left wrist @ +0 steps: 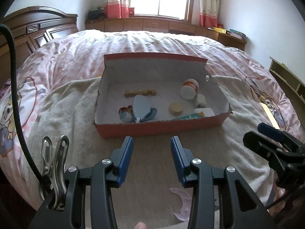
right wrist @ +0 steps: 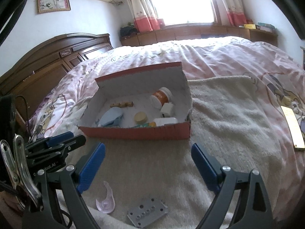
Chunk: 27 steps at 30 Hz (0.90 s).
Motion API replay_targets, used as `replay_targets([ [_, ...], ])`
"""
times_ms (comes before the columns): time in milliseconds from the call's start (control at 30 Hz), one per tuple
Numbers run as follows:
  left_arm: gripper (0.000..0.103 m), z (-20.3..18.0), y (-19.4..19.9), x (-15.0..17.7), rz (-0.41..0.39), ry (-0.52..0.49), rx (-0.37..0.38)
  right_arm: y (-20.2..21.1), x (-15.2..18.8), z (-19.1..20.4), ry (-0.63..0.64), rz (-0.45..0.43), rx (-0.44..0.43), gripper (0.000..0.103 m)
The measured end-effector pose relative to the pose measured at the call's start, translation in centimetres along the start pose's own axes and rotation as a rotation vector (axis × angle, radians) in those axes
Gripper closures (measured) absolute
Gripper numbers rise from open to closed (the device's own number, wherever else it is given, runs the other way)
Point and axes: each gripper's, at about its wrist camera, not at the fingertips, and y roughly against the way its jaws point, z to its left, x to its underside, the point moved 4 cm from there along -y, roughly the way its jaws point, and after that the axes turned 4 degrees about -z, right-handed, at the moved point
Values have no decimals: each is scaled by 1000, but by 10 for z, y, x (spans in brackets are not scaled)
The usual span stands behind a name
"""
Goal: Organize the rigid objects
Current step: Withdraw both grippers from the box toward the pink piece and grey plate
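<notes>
An open red cardboard box [left wrist: 162,126] [right wrist: 137,132] sits on a cream towel on the bed. It holds a wooden strip [left wrist: 140,92], a light blue whale-shaped piece [left wrist: 141,106] [right wrist: 111,119], a round yellow disc [left wrist: 175,108] [right wrist: 141,117], an orange-and-white bottle [left wrist: 189,88] [right wrist: 161,97], a small white block [left wrist: 200,100] [right wrist: 167,109] and a white carton [left wrist: 204,112]. My left gripper [left wrist: 152,143] is open and empty, just short of the box. My right gripper [right wrist: 147,149] is open and empty. A clear pink crescent [right wrist: 106,202] [left wrist: 182,206] and a grey perforated plate [right wrist: 147,210] lie on the towel near me.
A gold flat bar [right wrist: 292,130] lies on the pink quilt at the right. The wooden headboard [right wrist: 47,63] stands at the left, with a window bench [left wrist: 152,24] beyond the bed. The other gripper shows at the right edge of the left wrist view [left wrist: 274,147].
</notes>
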Motion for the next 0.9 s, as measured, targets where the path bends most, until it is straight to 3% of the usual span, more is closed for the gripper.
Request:
replay_targets([
  [467, 61, -11, 18, 27, 12, -24, 19, 18, 29, 1, 17, 48, 13, 9],
  [900, 61, -22, 16, 54, 66, -45, 46, 8, 67, -15, 15, 131, 54, 9],
])
